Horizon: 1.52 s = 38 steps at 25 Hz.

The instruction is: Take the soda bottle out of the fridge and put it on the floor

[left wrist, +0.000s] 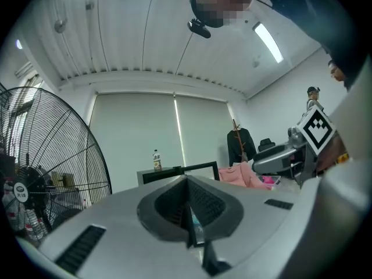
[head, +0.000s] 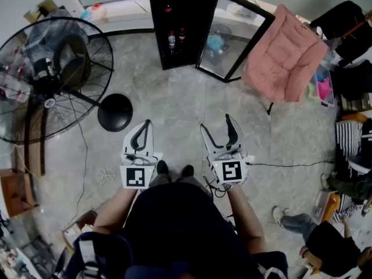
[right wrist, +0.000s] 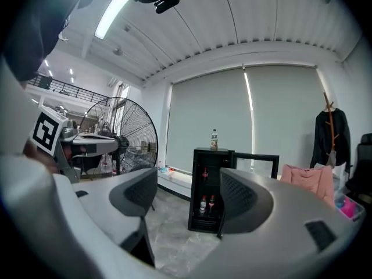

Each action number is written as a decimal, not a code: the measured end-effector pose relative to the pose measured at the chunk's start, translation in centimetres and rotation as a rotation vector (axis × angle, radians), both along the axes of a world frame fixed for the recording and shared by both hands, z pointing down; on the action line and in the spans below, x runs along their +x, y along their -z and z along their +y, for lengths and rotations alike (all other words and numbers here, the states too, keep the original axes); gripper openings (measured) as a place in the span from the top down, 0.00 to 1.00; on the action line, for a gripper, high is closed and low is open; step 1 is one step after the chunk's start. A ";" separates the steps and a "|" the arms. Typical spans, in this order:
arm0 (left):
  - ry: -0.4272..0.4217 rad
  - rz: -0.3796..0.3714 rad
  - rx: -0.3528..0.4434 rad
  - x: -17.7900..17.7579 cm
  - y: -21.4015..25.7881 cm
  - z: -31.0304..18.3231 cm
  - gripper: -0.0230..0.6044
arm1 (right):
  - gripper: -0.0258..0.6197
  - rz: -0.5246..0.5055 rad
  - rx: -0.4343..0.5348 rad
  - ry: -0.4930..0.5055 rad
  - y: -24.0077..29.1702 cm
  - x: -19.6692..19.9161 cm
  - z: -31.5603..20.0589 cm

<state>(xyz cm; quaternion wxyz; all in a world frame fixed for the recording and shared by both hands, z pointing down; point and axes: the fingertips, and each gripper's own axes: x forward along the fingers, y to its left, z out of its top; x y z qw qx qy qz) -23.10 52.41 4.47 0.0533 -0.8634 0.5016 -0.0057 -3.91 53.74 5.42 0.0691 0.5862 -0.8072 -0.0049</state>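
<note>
A large black fan fills the upper left of the head view, its round base just right of it. A pink chair stands upper right; a seated person occupies the lower right corner.

Soda bottles upright on lower shelf, black fridge, door open.

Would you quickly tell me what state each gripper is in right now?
Left gripper: closed, holding nothing.
Right gripper: open, holding nothing.
</note>
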 end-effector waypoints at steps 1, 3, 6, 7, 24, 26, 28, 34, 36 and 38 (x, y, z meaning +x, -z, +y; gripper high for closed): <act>0.003 0.003 -0.009 0.0 -0.2 0.0 0.93 | 0.43 0.003 -0.001 0.005 -0.1 0.0 -0.1; 0.000 0.001 -0.014 0.1 -0.3 -0.1 0.93 | 0.42 0.003 -0.003 0.011 -0.1 0.2 -0.3; -0.004 -0.012 -0.008 0.4 -0.3 -0.1 0.93 | 0.41 0.001 0.003 0.018 0.1 0.8 -0.4; -0.003 -0.010 -0.009 0.6 -0.3 0.0 0.93 | 0.41 0.000 0.004 0.018 0.0 1.1 -0.4; 0.006 0.008 0.017 5.6 -1.2 -4.6 0.93 | 0.41 0.044 -0.009 0.112 -2.0 4.2 -6.8; -0.005 0.006 0.020 6.2 -1.8 -7.0 0.93 | 0.41 0.049 -0.008 0.108 -2.7 4.3 -9.3; -0.016 0.002 0.003 6.7 -2.5 -10.0 0.93 | 0.41 0.050 -0.011 0.102 -3.4 4.2 -12.2; -0.056 -0.003 -0.011 7.2 -2.1 -20.6 0.93 | 0.41 0.061 -0.043 0.102 -4.5 2.8 -22.9; -0.071 0.000 -0.003 7.1 -2.3 -23.6 0.93 | 0.41 0.063 -0.054 0.096 -5.4 2.5 -26.1; -0.074 0.010 -0.016 6.8 -2.7 -25.9 0.93 | 0.41 0.067 -0.059 0.092 -6.1 2.0 -28.9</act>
